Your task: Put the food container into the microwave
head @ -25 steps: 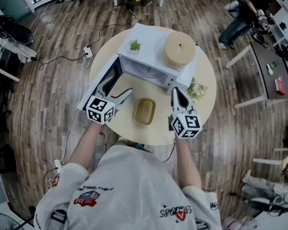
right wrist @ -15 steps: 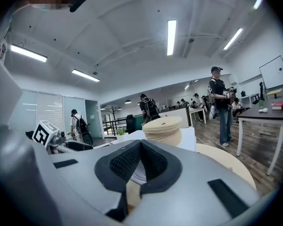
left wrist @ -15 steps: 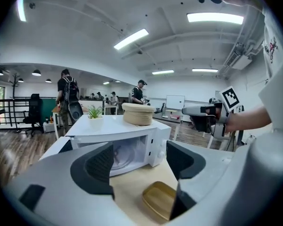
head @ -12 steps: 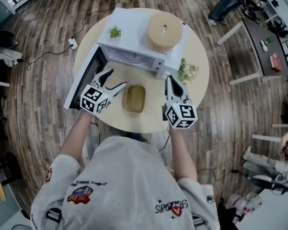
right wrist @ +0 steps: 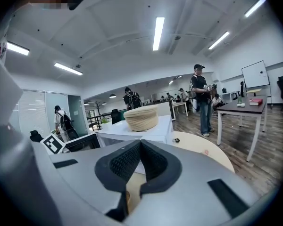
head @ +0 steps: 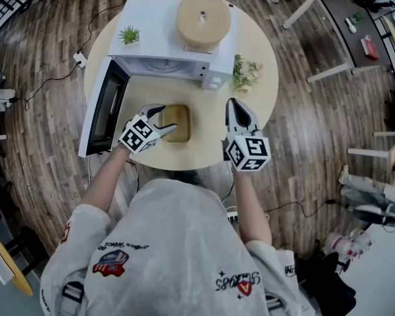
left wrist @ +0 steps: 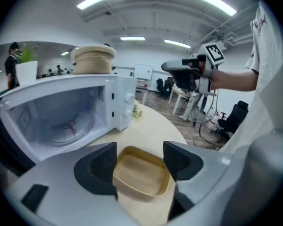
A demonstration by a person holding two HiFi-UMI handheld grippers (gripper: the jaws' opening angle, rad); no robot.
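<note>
A shallow tan food container [head: 178, 123] [left wrist: 140, 177] lies on the round table [head: 210, 143] in front of the white microwave [head: 171, 58] [left wrist: 66, 121], whose door [head: 104, 108] stands swung open to the left. My left gripper [head: 166, 120] [left wrist: 139, 159] is open, one jaw on each side of the container's near end, and the container rests on the table. To the container's right my right gripper [head: 235, 105] [right wrist: 140, 144] is shut with nothing in it. The microwave's cavity with its glass turntable [left wrist: 68, 126] shows in the left gripper view.
On the microwave sit a round woven lid or basket [head: 203, 20] [right wrist: 141, 117] and a small potted plant [head: 128, 35]. A bunch of flowers [head: 245, 74] lies at the microwave's right. Several people stand in the room beyond. Cables run across the wooden floor at the left.
My left gripper has moved right to the container, so its jaws now straddle it. The right gripper has stayed shut beside it. The head view has shifted towards the table.
</note>
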